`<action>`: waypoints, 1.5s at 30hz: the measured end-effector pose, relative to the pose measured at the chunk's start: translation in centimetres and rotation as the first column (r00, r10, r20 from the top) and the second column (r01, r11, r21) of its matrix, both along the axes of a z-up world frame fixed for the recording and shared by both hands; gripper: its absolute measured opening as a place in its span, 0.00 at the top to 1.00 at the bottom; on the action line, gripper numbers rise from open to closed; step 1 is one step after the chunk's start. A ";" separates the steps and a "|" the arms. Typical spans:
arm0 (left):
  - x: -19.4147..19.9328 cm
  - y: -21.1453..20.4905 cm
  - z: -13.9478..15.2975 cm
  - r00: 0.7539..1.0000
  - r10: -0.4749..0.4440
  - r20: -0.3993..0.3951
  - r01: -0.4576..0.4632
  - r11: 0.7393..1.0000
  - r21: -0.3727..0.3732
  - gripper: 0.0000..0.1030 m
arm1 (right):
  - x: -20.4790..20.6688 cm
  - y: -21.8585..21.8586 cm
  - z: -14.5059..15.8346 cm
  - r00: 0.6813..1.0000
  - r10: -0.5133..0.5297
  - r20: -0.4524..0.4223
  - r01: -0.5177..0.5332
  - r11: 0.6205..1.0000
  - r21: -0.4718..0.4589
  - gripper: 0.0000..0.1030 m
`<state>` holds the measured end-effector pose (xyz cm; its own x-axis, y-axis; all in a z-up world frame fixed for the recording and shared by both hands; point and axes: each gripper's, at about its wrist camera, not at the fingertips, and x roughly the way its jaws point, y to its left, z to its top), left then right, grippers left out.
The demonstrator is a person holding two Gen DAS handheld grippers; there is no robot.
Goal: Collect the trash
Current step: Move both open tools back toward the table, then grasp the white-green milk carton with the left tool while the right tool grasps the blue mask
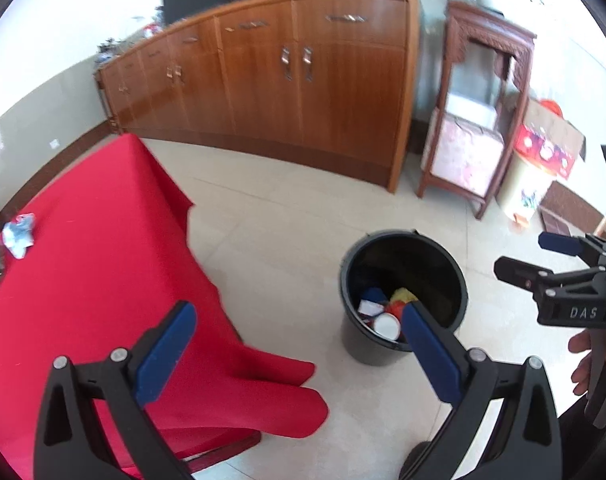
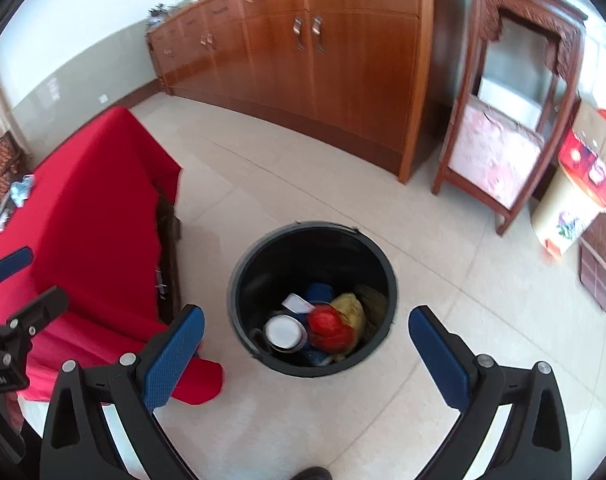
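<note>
A black bin point(image 1: 353, 276) point(image 2: 243, 280) stands on the tiled floor beside the red-clothed table point(image 1: 95, 248) point(image 2: 95, 208). Inside it lie a red item point(image 2: 327, 322), a yellow wrapper point(image 2: 349, 308), a white-lidded can point(image 2: 283, 332) and blue pieces. Crumpled blue-white trash point(image 1: 19, 232) point(image 2: 21, 188) sits on the table's far left. My left gripper point(image 1: 299, 316) hovers open, empty, over the table's corner and the bin's near rim. My right gripper point(image 2: 307, 320) hangs open and empty directly above the bin; the left wrist view catches it point(image 1: 523, 256) at the right edge.
A long wooden sideboard point(image 1: 271, 80) point(image 2: 323, 52) lines the far wall. To its right stands a carved wooden stand point(image 1: 475, 120) point(image 2: 515, 120), then boxes point(image 1: 543, 152) point(image 2: 587, 168) on the floor. A hand point(image 1: 591, 356) holds the right gripper's handle. Open tiled floor surrounds the bin.
</note>
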<state>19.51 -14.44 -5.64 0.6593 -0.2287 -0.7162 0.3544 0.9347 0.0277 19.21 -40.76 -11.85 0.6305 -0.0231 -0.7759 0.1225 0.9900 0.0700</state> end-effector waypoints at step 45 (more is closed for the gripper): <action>7.7 39.0 0.4 0.746 0.665 0.027 -0.663 0.747 -0.051 0.15 | 21.6 52.4 3.9 0.685 0.728 0.029 -0.726 0.685 -0.056 0.41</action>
